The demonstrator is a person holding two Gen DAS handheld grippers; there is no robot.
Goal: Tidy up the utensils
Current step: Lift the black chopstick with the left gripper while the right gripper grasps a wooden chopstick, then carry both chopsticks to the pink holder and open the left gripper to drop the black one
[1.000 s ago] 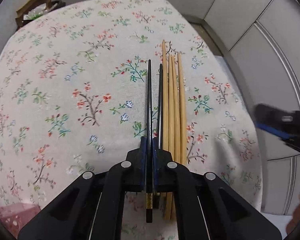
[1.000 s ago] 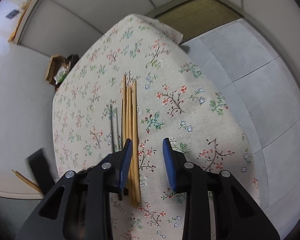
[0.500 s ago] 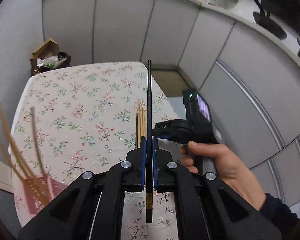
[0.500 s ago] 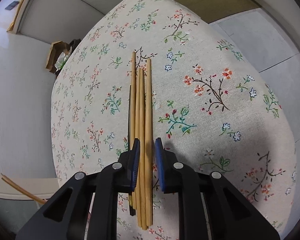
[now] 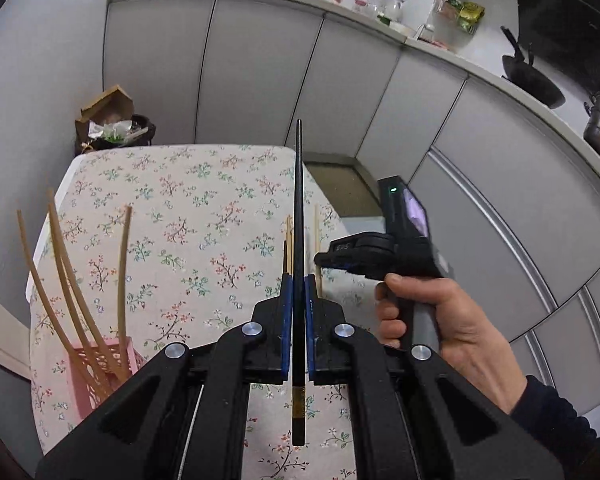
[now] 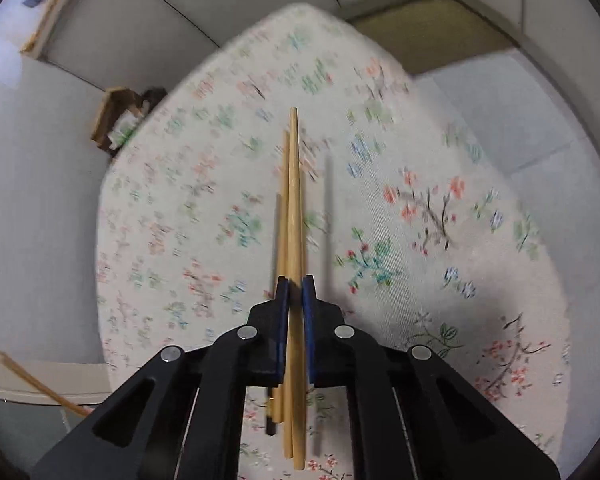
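Left gripper [image 5: 296,300] was clamped on a black chopstick [image 5: 299,216], raised above the worktop [image 5: 172,208]. Right gripper [image 6: 295,300] pinched wooden chopsticks [image 6: 294,216]. Best approach: tip each point-down over the pink basket [image 5: 100,376] before releasing.

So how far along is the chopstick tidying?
Partly done. Several wooden chopsticks already stand in the pink basket. In hand: the left gripper grips a black chopstick, the right gripper a wooden chopstick. More chopsticks, including a dark one, remain on the tablecloth.
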